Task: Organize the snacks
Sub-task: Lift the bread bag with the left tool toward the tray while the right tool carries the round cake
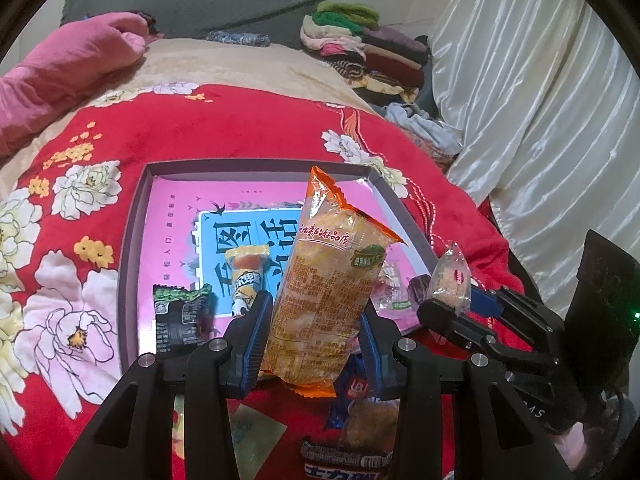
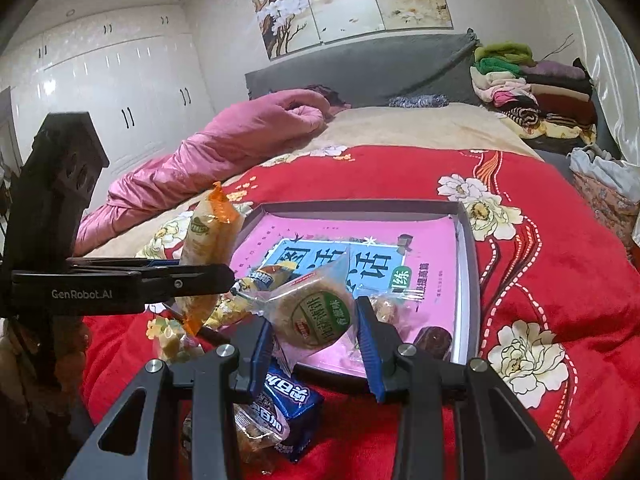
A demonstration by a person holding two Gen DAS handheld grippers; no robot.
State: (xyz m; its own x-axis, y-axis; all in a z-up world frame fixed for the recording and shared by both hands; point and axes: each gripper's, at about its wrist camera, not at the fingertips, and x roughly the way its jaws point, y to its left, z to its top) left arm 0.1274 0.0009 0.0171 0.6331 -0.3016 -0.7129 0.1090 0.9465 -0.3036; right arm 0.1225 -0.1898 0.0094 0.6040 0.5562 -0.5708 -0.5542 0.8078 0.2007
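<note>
Left wrist view, left gripper [image 1: 316, 316]: jaws partly closed, pads pressing both long sides of the orange snack packet [image 1: 324, 276].
Left wrist view, packet axis: long axis runs up and away from the jaws; crimped orange end points to the far side, lower crimp hangs just behind the pads.
Left wrist view, target: the shallow tray [image 1: 134, 240] lies just ahead of and below the jaws on the red floral bedspread [image 1: 240, 128]; a yellow snack stick [image 1: 248, 280] and a black-green packet [image 1: 180, 316] lie in it, ahead and left of the jaws.
Left wrist view, right gripper [image 1: 452, 300]: to the right of the jaws, pinching a round cake in clear wrap.
Right wrist view, right gripper [image 2: 314, 328]: jaws narrowed onto the round wrapped cake [image 2: 316, 312], which sits between the pads, face tilted toward the camera; no clear long axis.
Right wrist view, loose snacks: a blue packet [image 2: 288, 400] lies below and behind the jaws, off the tray.
Doing the step well, a judgement: carry each item over the tray's near wall, lower it onto bare pink floor clear of the snacks already there, lay the orange packet flat with its long axis along a tray side, then let go.
</note>
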